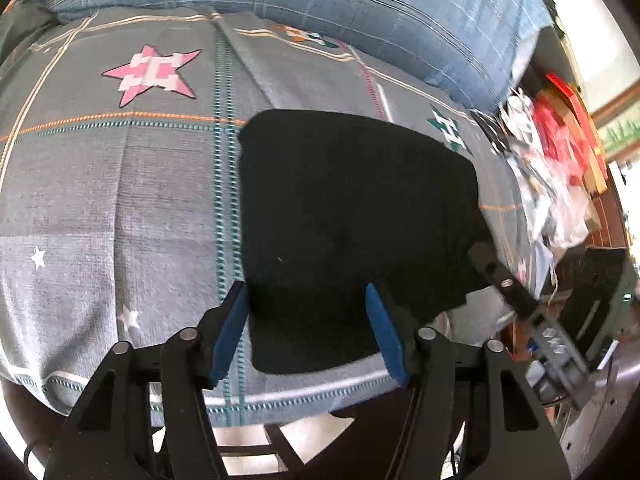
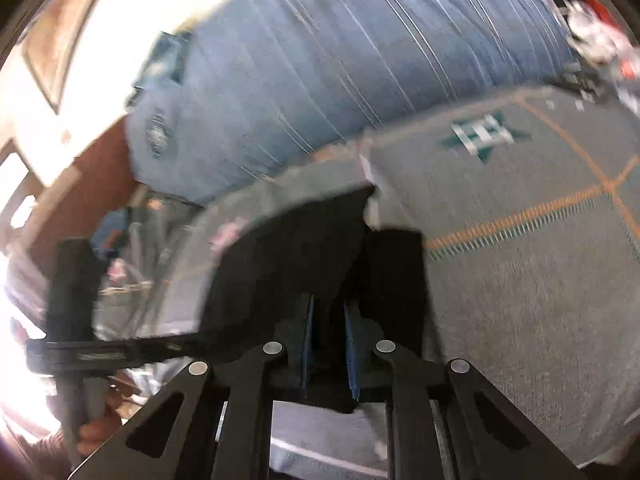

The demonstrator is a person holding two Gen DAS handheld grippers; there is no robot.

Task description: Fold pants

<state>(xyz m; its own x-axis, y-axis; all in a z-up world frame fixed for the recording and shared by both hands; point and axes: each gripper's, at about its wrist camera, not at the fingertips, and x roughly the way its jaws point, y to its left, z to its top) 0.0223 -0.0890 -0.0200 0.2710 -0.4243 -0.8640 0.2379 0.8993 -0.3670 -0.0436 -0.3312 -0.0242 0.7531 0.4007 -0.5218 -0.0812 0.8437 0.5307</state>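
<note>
The black pants (image 1: 352, 216) lie folded in a compact dark block on the grey patterned bedspread (image 1: 120, 184). My left gripper (image 1: 306, 300) is open, its blue pads (image 1: 230, 332) hovering over the near edge of the pants, holding nothing. My right gripper (image 2: 327, 312) is shut on a fold of the pants (image 2: 304, 248) and lifts that side; the view is blurred. The right gripper also shows in the left wrist view (image 1: 502, 280) at the pants' right edge. The left gripper shows at the left of the right wrist view (image 2: 76, 320).
A blue plaid blanket (image 1: 360, 12) is piled along the far side of the bed. A cluttered pile of red and white items (image 1: 552, 160) sits to the right. The bed's near edge (image 1: 280, 396) is just below my left gripper.
</note>
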